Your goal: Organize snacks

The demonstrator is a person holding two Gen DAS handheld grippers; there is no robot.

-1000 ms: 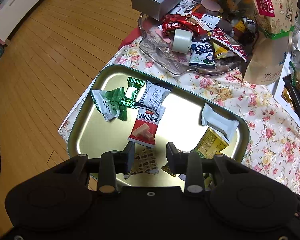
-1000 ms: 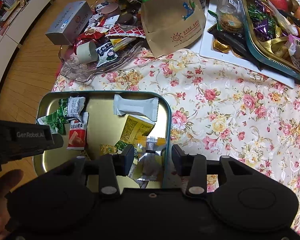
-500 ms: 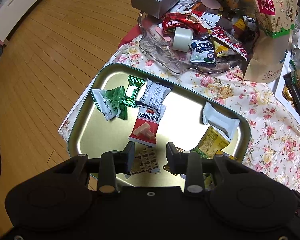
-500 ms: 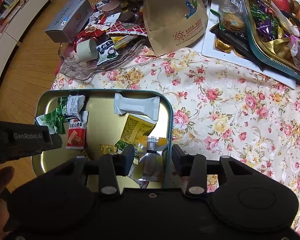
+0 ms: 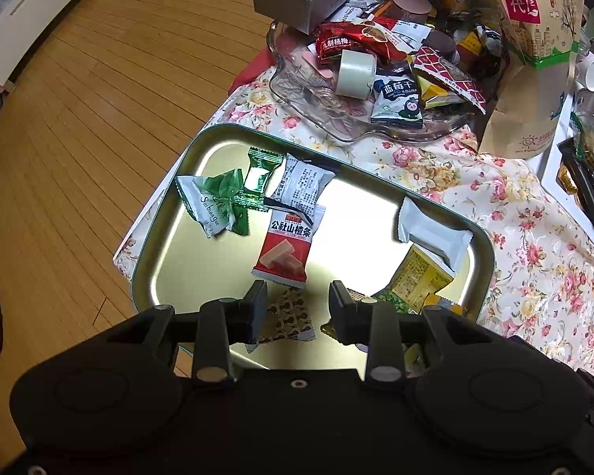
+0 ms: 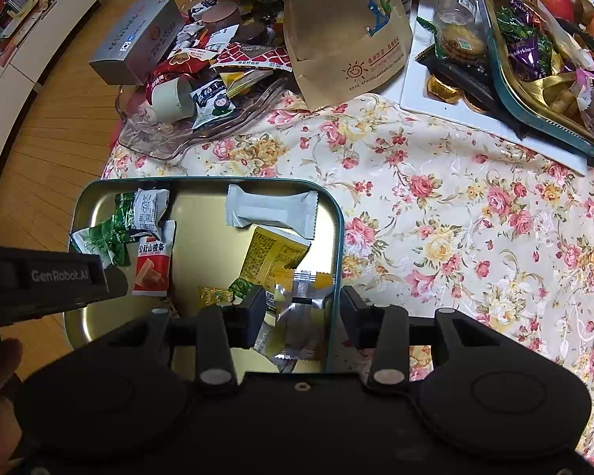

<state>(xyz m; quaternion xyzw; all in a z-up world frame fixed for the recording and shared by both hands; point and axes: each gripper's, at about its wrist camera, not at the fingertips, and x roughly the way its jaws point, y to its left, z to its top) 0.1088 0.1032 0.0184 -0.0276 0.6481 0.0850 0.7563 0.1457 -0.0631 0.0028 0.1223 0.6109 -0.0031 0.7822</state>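
1. Left wrist view: left claw [image 5: 297, 308] open, empty, hovering over near edge of gold tin tray [image 5: 166, 213]; brown patterned packet [image 5: 287, 314] lying between the fingers, below them.
2. Right wrist view: right claw [image 6: 301, 308] open, empty, straddling tray's right rim [image 6: 336, 237]; silver-and-orange wrapper [image 6: 303, 301] beneath, inside the tray.
3. Snacks in tray: red hawthorn packet [image 5: 287, 247], white printed packet [image 5: 301, 188], green candy [image 5: 257, 178], green-white packet [image 5: 214, 204], white bar [image 5: 431, 233], yellow packet [image 5: 419, 277]. More heaped in glass dish [image 5: 309, 99] beyond the tray, on floral-cloth surface [image 5: 534, 245].
4. Step in hand, likely: choosing next packet to pick. Which claw leads, hard to tell from these views.
5. Doing it well:
   - Take a packet lying alone, not one overlapped; red packet tucked under white printed one at its top edge.
   - Drop straight down, fingers across the short side, pinch at the crimped seal.
   - Flat foil on smooth tin probably slides; close slowly, low to the tray floor.
   - Keep right claw clear of the rim before closing.
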